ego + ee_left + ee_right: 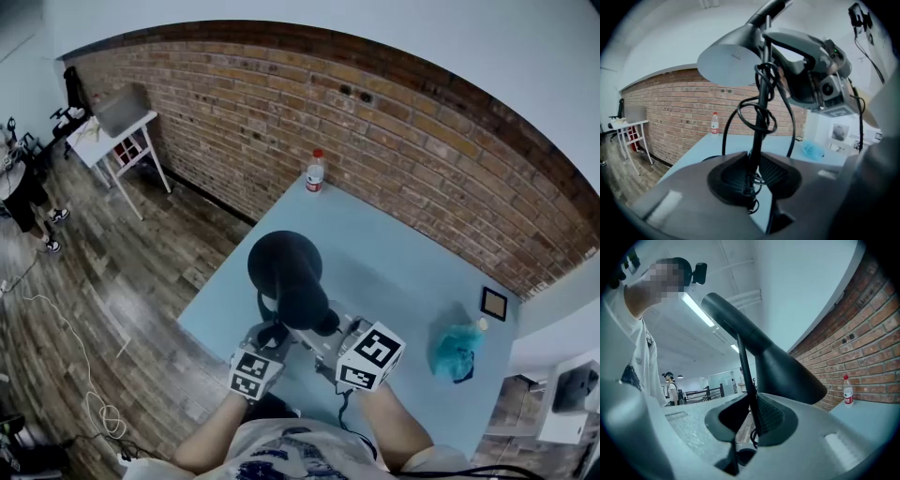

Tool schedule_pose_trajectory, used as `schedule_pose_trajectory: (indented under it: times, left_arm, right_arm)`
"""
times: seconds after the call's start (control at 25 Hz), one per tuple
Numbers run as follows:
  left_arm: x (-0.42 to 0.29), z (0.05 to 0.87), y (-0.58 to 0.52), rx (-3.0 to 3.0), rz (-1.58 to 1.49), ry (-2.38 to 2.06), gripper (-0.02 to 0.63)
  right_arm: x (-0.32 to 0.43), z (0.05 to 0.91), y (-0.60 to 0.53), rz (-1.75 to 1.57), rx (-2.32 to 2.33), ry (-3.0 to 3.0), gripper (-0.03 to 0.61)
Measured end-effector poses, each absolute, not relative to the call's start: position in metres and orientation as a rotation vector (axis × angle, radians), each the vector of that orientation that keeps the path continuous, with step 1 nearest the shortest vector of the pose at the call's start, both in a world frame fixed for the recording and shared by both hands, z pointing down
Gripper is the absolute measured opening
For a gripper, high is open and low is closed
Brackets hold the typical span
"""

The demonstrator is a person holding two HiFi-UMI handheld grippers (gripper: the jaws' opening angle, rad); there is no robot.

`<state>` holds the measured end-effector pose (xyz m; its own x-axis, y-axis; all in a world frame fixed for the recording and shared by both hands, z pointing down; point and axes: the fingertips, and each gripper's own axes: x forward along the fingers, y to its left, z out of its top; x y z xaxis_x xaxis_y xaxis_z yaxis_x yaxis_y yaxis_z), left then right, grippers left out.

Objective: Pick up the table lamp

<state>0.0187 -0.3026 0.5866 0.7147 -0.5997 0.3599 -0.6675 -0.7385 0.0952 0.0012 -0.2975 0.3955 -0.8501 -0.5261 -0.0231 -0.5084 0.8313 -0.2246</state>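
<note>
My L gripper (754, 174) and R gripper (752, 416) both pinch the table lamp (286, 272) by its stem (761, 112), one each side; stem runs upright btwn jaws, shade (731, 61) on top, over the table (412, 262) near edge; I'd lift straight up

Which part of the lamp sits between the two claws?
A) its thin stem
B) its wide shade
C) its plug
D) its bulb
A: the table lamp's thin black stem stands pinched between the pads of the left claw and of the right claw.
</note>
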Motion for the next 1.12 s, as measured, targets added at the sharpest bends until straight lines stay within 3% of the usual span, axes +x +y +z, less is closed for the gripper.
schedule_pose_trajectory:
  times: [1.12]
  left_arm:
    - [0.021,0.556,-0.292,2.752,0.430,-1.080,0.067]
  right_arm:
    - [0.005,0.361,-0.277,-0.172,-0.816,2.946,0.040]
